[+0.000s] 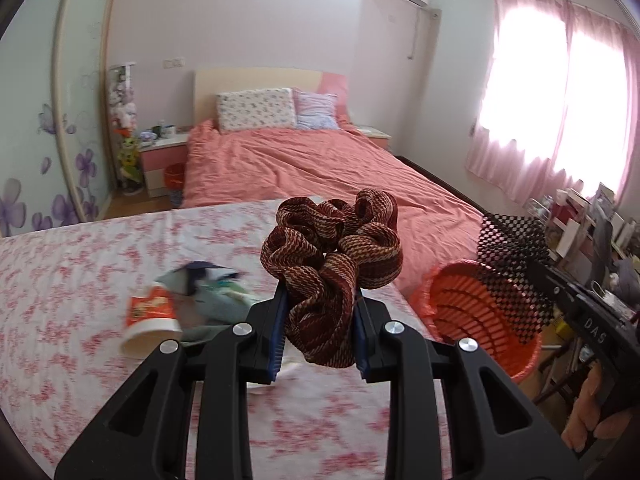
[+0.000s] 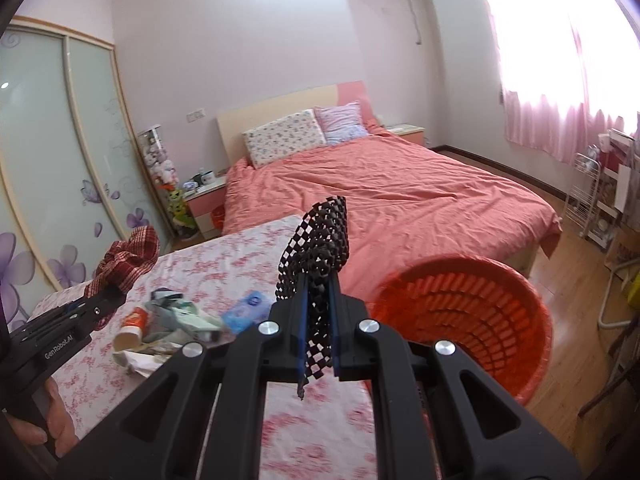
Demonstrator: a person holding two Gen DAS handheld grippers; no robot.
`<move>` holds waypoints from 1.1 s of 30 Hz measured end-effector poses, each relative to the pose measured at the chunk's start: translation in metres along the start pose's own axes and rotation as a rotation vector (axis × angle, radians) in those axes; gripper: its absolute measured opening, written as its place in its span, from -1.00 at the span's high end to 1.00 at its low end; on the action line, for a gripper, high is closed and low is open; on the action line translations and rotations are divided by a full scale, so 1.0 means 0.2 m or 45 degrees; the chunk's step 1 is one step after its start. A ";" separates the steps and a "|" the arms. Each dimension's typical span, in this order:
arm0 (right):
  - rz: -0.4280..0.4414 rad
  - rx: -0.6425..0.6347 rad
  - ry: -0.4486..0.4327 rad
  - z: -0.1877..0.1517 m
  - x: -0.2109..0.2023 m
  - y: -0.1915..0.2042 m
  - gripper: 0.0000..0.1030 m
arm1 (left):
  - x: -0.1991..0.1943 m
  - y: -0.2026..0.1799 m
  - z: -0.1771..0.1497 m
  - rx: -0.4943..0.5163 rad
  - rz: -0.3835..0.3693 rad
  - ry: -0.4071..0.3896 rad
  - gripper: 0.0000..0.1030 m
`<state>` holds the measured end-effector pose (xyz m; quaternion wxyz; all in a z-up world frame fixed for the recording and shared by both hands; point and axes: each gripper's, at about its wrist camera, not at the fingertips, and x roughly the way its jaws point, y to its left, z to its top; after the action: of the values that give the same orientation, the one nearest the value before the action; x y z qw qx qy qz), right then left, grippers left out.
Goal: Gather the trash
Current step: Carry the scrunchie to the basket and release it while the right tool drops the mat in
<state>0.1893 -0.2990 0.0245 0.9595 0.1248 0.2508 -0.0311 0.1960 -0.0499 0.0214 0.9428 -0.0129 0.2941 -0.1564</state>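
My left gripper (image 1: 320,312) is shut on a red-and-tan striped fabric scrunchie (image 1: 332,256), held above the floral-covered table (image 1: 80,280); it also shows at the left of the right wrist view (image 2: 128,256). My right gripper (image 2: 318,300) is shut on a piece of black mesh netting (image 2: 324,240), held up near the rim of the orange basket bin (image 2: 480,320). The mesh (image 1: 516,264) hangs over the bin (image 1: 472,308) in the left wrist view. A pile of trash lies on the table: a red-and-white paper cup (image 2: 130,330), crumpled wrappers (image 2: 176,312) and a blue packet (image 2: 248,308).
A bed with a salmon cover (image 2: 380,192) stands beyond the table. A nightstand (image 2: 204,196) and sliding wardrobe doors (image 2: 52,160) are at the left. A wire rack and cluttered shelves (image 2: 600,200) stand at the right on the wood floor, under a pink-curtained window.
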 end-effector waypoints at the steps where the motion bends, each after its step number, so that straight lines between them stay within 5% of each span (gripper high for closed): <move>1: -0.010 0.009 0.001 -0.01 0.00 -0.03 0.81 | 0.02 -0.03 0.00 0.007 -0.019 0.007 0.46; 21: -0.151 0.219 0.020 -0.07 0.10 -0.69 0.80 | 0.38 -0.71 -0.11 0.168 -0.319 0.183 0.37; 26: -0.175 0.286 0.064 -0.10 0.21 -0.81 0.55 | 0.51 -0.82 -0.14 0.180 -0.309 0.258 -0.01; 33: -0.225 0.315 0.090 -0.16 0.26 -0.88 0.07 | 0.49 -0.76 -0.17 0.175 -0.228 0.267 -0.28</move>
<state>0.1988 -0.4604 -0.0679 0.9209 0.2205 0.2888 -0.1414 0.2085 -0.2222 -0.0434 0.8878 0.0419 0.3772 -0.2603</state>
